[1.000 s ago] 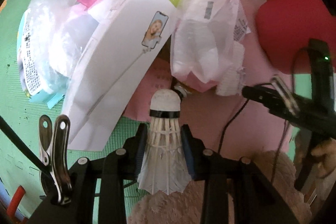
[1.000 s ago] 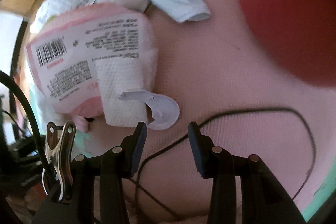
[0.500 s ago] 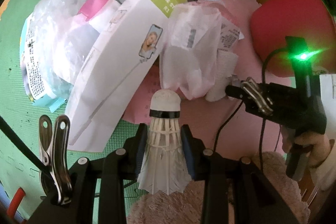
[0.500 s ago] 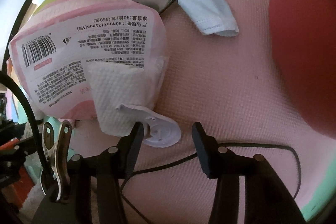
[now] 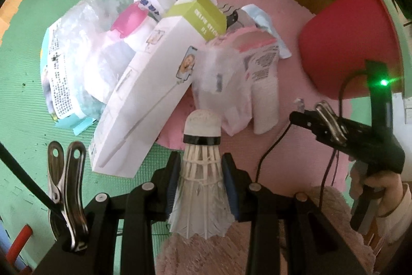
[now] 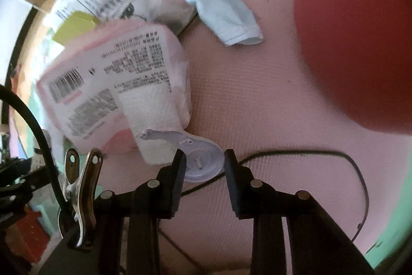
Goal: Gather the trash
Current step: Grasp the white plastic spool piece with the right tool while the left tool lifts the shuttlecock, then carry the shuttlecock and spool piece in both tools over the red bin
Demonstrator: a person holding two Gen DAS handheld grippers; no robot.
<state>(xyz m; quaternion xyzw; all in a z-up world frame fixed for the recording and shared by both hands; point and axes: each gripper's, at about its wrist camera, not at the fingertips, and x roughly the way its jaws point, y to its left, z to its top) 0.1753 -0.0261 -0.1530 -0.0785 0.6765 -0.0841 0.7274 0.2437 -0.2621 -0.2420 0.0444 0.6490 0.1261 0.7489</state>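
My left gripper [image 5: 202, 166] is shut on a white feather shuttlecock [image 5: 202, 179], cork end forward, above the mat. Ahead lies a trash pile: a long white selfie-stick box [image 5: 146, 107], clear plastic bags [image 5: 85, 43], a pink tissue pack [image 5: 242, 84]. My right gripper [image 6: 203, 161] is open, its jaws on either side of a white plastic lid [image 6: 200, 161] attached to the pink tissue pack [image 6: 116, 89]. A light blue mask [image 6: 221, 9] lies beyond. The right gripper also shows in the left wrist view [image 5: 298, 117].
A red bin [image 5: 350, 48] stands at the right on the pink foam mat [image 6: 257, 94]; it fills the upper right of the right wrist view [image 6: 360, 30]. A black cable [image 6: 322, 153] runs across the mat. Green mat [image 5: 23, 107] lies left, wood floor beyond.
My right gripper has moved forward so the white lid now sits between its open jaws. My left gripper has pulled back and up a little, still holding the shuttlecock.
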